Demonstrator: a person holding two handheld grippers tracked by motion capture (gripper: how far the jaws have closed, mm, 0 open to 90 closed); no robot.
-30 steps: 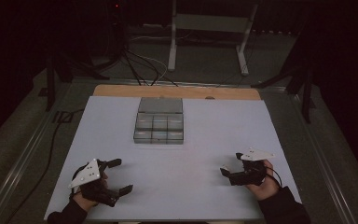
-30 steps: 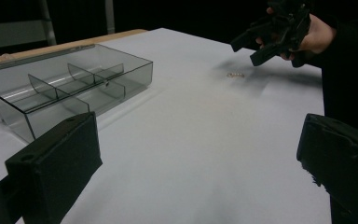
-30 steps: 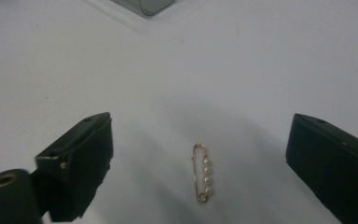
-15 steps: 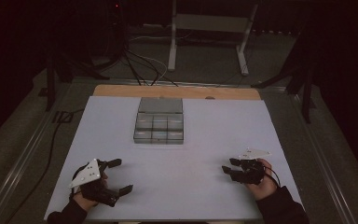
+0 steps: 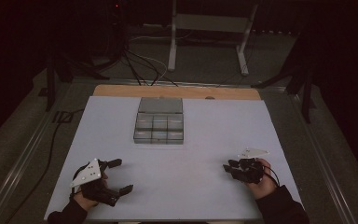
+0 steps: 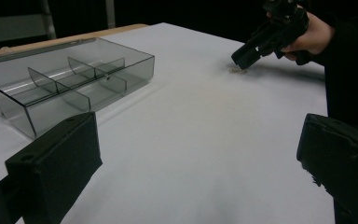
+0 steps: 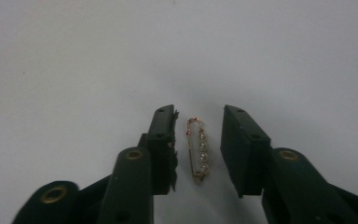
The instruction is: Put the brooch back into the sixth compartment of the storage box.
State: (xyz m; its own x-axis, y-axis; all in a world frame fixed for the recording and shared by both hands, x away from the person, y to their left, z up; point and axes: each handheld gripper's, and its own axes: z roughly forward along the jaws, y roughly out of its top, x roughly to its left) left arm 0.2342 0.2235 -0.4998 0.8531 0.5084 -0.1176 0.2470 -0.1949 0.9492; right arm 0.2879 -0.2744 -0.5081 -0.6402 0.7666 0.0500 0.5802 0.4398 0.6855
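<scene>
A small gold safety pin with a row of pearls (image 7: 198, 149) lies flat on the white table (image 5: 191, 186). My right gripper (image 7: 199, 113) points down over it, one jaw on each side. The jaws have just been closing, and a gap remains between each pad and the pin. In the high view the right gripper (image 5: 229, 167) sits at the front right. The left gripper view shows its tip (image 6: 242, 57) just above the pin (image 6: 236, 71). My left gripper (image 5: 122, 176) rests at the front left, wide open with nothing between its jaws.
A clear grey plastic organizer box (image 5: 158, 139) with several compartments and its lid folded back stands at the middle back of the table; its near wall (image 6: 126, 74) shows in the left gripper view. A wooden strip (image 5: 121, 91) edges the table's far side.
The right gripper's jaws have drawn much closer together. Both hands have stayed where they were.
</scene>
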